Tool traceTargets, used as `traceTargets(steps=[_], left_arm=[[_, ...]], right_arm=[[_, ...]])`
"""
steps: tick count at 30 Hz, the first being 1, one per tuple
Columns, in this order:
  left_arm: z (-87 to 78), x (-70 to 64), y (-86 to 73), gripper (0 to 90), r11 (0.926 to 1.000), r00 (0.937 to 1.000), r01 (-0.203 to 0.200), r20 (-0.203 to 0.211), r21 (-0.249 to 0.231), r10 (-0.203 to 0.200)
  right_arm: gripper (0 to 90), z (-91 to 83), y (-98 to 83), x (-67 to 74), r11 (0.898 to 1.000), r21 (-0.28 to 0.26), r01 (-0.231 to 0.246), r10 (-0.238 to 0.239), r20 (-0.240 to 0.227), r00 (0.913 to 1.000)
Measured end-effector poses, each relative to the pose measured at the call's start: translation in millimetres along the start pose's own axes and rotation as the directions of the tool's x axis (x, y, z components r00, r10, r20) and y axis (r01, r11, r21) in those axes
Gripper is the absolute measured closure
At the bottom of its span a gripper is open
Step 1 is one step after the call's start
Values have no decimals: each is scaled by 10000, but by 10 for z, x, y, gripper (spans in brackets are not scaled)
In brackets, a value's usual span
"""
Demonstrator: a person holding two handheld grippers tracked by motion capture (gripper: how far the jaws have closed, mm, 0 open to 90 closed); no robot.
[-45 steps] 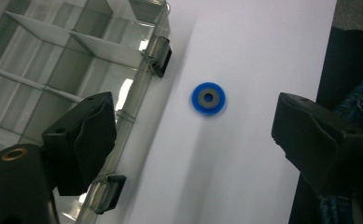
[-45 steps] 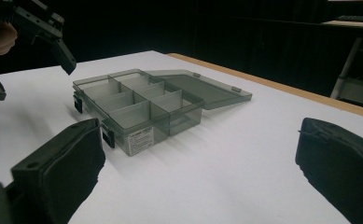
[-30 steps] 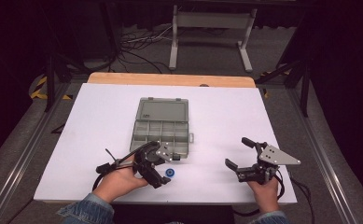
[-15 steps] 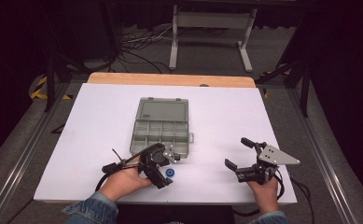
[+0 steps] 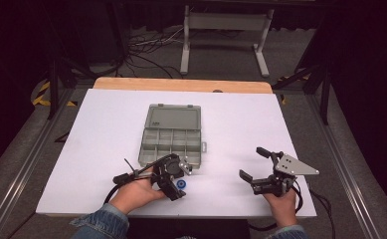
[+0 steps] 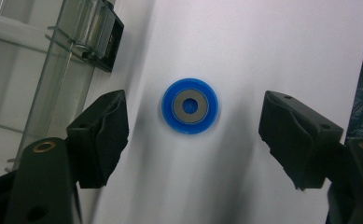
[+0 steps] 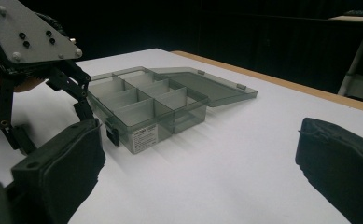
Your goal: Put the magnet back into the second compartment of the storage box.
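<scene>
Jaws of the left gripper (image 6: 191, 135) are standing apart on either side of a blue disc (image 6: 190, 106), and they have just been closing in on it; neither pad is touching it yet. The disc, with a grey ring at its centre, is lying flat on the white table (image 5: 241, 124), just beside the near edge of the box (image 5: 172, 134). In the high view the left gripper (image 5: 177, 180) is pointing down over the disc (image 5: 182, 185), with the person's left hand (image 5: 134, 191) wrapping around its body. The box is sitting open, its lid lying flat behind the compartments. The right gripper (image 5: 254, 164) is resting well apart, near the table's right front corner, in the right hand (image 5: 280, 199). Its jaws are gaping wide and holding nothing. In the right gripper view the box (image 7: 156, 107) is lying ahead of those jaws.
</scene>
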State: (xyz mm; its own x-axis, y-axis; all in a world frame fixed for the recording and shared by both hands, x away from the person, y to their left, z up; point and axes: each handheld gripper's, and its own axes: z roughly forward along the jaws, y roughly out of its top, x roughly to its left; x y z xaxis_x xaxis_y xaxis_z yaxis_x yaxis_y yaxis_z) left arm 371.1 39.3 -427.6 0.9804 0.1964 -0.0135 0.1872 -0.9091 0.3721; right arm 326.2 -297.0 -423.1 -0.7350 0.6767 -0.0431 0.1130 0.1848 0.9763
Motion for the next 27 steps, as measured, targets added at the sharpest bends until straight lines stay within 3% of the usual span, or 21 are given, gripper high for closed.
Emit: traceTargets(steps=[13,22,27], left_arm=[[37,-5,32,493,9999,9999,-132,-94,55,133],[38,-2,38,612,9997,9998,-215,-30,81,216],[32,0,37,619,9998,9998,-188,-13,118,188]], right_arm=[[15,1,-1,-1,10000,23,-40,41,-69,10000],[15,1,-2,-3,10000,59,-51,51,-67,10000],[15,0,-2,-4,10000,57,-51,51,-70,10000]])
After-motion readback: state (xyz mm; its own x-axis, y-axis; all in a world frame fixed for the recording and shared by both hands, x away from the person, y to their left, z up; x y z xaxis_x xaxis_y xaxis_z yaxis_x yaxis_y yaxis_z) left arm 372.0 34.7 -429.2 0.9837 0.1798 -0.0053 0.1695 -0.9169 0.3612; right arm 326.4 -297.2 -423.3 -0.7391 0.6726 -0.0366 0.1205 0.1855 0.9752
